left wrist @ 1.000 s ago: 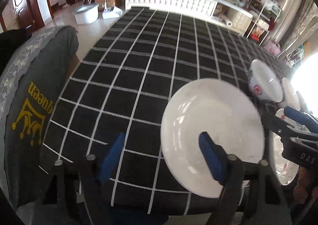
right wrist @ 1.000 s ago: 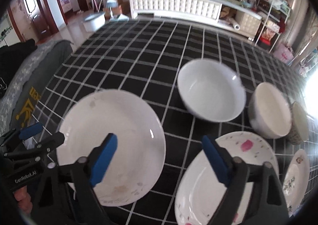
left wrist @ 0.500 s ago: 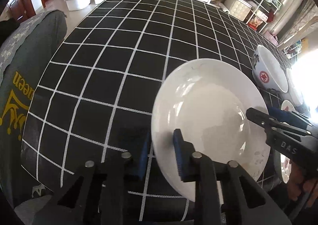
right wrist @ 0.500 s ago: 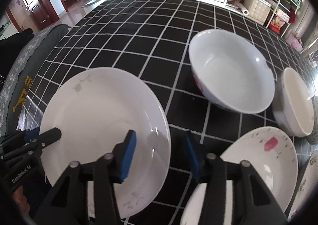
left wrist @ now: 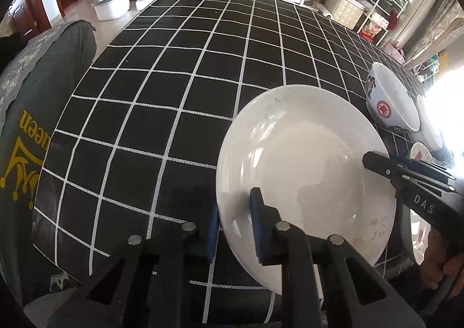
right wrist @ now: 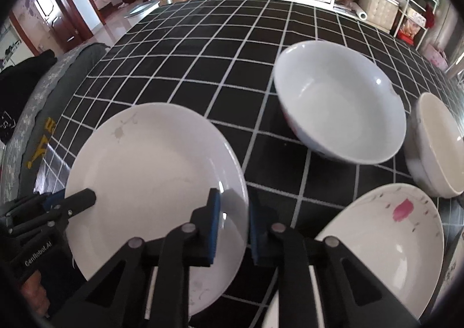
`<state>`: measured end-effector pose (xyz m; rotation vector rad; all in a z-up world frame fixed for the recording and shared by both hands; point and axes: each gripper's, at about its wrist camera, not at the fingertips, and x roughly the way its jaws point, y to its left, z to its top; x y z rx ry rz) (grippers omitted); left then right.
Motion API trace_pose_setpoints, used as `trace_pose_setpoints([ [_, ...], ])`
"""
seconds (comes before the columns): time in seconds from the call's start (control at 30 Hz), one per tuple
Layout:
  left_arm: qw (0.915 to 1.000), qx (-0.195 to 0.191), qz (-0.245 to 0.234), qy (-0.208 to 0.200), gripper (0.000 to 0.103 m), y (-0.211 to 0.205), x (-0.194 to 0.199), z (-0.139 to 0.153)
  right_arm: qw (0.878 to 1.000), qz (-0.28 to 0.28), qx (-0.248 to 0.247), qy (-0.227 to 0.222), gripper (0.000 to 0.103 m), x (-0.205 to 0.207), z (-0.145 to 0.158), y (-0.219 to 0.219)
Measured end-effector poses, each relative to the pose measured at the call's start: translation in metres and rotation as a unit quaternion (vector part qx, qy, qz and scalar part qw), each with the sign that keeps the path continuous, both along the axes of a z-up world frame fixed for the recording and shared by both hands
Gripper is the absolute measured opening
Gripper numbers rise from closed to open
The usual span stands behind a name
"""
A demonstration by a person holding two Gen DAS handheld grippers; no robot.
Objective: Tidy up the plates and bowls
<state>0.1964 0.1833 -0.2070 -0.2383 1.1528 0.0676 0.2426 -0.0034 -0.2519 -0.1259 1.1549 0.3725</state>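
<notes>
Now: plate gripped from both sides

On the checked tablecloth [left wrist: 185, 73], the white plate [left wrist: 304, 171] is clamped at opposite rims by the left gripper [left wrist: 235, 229] and right gripper [right wrist: 232, 226], whose jaws have just been closing. A level, joint lift toward the flowered plate [right wrist: 385, 244] seems called for.

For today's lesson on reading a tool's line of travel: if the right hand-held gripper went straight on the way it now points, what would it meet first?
The right hand-held gripper already straddles the near right rim of the white plate, one pad above and one below. Pushed on, it would probably slide further over that rim, then meet the checked tablecloth beyond. Depth is uncertain.
</notes>
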Motion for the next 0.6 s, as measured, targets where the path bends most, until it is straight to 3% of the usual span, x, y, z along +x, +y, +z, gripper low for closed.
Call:
trace_pose_setpoints([
  [0.43,0.9996,0.014,0.009,-0.022,0.016,-0.009,-0.017,0.018,1.000,-0.009,0.006,-0.010,0.022,-0.013,0.011,-0.006],
  [0.6,0.9997,0.011,0.017,-0.013,0.016,-0.010,-0.023,0.011,1.000,-0.008,0.003,-0.005,0.022,-0.015,0.004,-0.004],
])
